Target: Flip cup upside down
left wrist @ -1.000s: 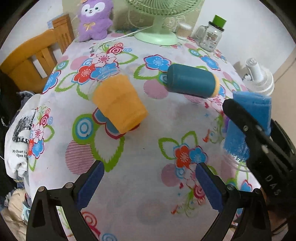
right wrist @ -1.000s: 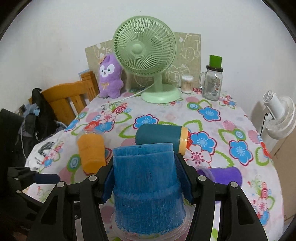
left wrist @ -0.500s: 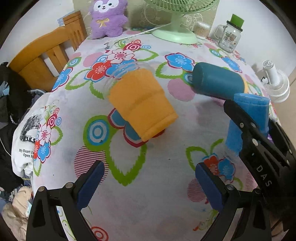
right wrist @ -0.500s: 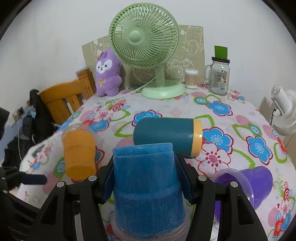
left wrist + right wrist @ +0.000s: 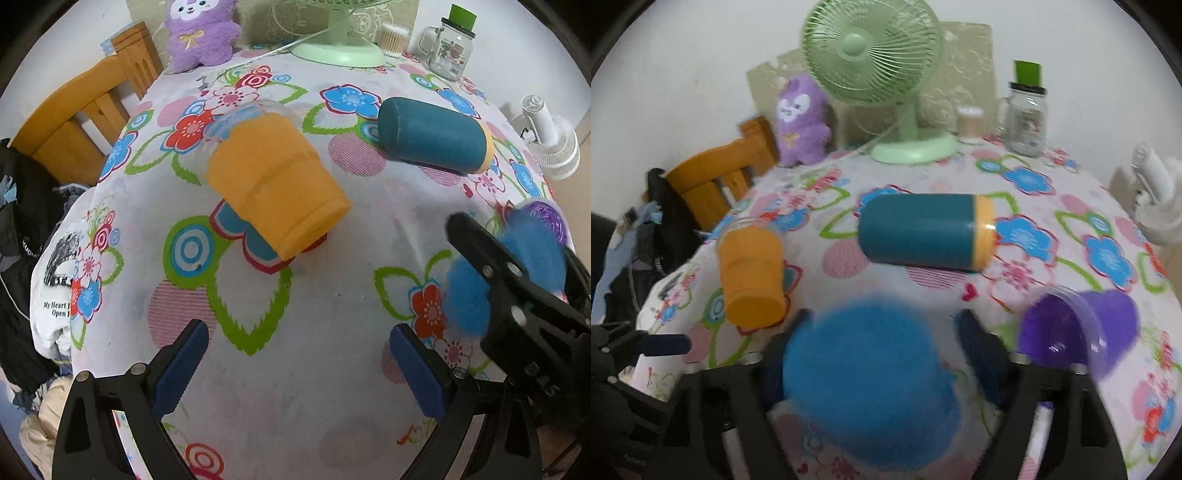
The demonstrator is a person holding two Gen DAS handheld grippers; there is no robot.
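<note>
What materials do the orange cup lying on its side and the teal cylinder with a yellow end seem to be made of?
Orange cup lying on its side: apparently clear plastic, its glossy see-through rim showing, wrapped in a matte orange, felt-like sleeve. Teal cylinder with a yellow end: probably smooth hard plastic, with a soft sheen on the teal body and a bright highlight on the yellow end.

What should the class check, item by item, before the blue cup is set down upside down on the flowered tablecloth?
1. Right hand-held gripper grips the blue cup: cannot tell, picture blurred.
2. Blue cup fully inverted: cannot tell, motion blur.
3. Cloth under the blue cup free: cannot tell, the cup hides it.
4. Purple cup clear of the landing spot: not ok, it lies on its side close to the right.
5. Orange cup out of the way: ok, lying apart to the left.
6. Left hand-held gripper free: ok, open, holding nothing.
</note>
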